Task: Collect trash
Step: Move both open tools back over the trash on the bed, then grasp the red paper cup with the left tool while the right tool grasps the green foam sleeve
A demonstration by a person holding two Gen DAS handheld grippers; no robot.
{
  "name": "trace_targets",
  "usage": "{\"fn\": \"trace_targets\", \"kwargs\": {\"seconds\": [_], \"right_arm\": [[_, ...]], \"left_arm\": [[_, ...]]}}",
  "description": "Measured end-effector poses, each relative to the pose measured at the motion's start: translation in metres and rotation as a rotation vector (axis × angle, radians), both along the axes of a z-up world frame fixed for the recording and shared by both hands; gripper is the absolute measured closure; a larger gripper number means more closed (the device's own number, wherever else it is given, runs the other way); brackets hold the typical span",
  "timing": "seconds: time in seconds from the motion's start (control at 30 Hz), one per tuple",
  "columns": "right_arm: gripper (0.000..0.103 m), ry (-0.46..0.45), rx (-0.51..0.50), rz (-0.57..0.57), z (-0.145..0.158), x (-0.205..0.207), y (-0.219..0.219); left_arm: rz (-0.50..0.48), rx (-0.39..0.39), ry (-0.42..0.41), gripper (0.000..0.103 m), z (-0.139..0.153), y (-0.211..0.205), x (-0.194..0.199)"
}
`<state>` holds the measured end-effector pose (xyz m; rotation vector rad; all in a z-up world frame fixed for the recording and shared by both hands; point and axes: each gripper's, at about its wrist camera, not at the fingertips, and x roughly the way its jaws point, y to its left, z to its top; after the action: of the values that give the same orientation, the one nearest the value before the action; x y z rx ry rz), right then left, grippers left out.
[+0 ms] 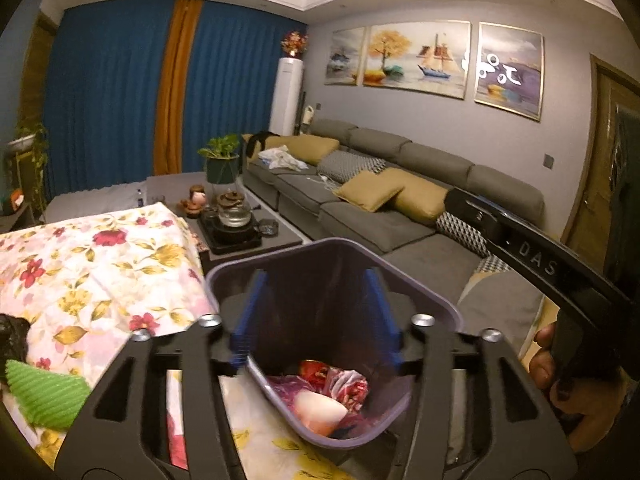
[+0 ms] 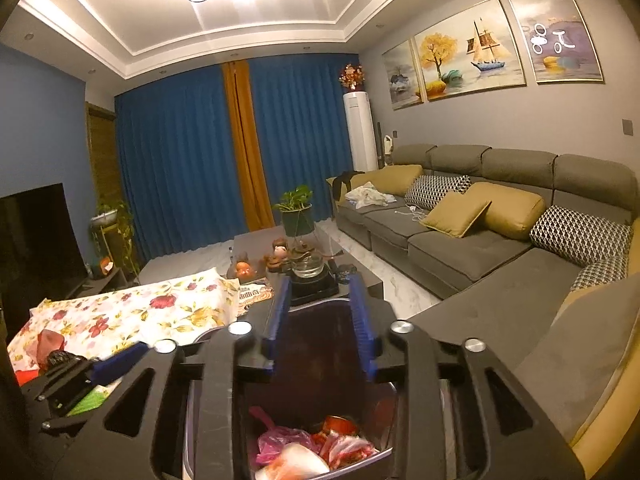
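Note:
A purple trash bin stands beside the floral-covered table, right under both grippers. Inside it lies trash: a pink plastic bag, red wrappers and a pale round piece. My left gripper hangs over the bin's mouth, open, with nothing between its blue pads. The right gripper is also above the bin, open and empty, with the trash below it. The right gripper's black body and the hand holding it show at the right edge of the left wrist view.
A floral cloth covers the table on the left, with a green ribbed cloth and a black object on it. A tea set and a potted plant stand further back. The grey sofa runs along the right.

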<state>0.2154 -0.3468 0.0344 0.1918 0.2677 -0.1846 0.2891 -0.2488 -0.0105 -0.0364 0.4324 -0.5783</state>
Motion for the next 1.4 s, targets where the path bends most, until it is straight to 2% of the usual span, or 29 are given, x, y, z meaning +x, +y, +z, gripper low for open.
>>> {"fn": "trace_targets", "kwargs": {"seconds": [0.13,0.17,0.4,0.67,0.87,1.2,1.4], "right_arm": [[0.044,-0.011,-0.016,-0.007,0.001,-0.007,0.005],[0.038,-0.014,-0.020,-0.011,0.001,-0.010,0.006],[0.023,-0.022,-0.040,-0.013,0.000,-0.020,0.024],[0.019,-0.018,-0.044,0.046,0.004,-0.020,0.056],[0.018,-0.001,-0.065,0.129,0.005,-0.014,0.094],[0.017,0.037,-0.100,0.286,-0.006,-0.003,0.189],[0.017,0.045,-0.100,0.348,-0.013,0.006,0.236]], "left_arm": [[0.045,-0.003,-0.018,0.031,0.004,0.012,-0.008],[0.056,-0.005,-0.020,0.028,0.005,0.017,-0.010],[0.149,0.008,-0.039,0.021,0.010,0.049,-0.022],[0.280,0.017,-0.061,0.019,0.013,0.110,-0.038],[0.406,0.057,-0.085,0.019,0.011,0.167,-0.049],[0.619,0.086,-0.061,0.019,-0.004,0.279,-0.069],[0.688,0.074,-0.047,0.019,-0.013,0.329,-0.078]]}}
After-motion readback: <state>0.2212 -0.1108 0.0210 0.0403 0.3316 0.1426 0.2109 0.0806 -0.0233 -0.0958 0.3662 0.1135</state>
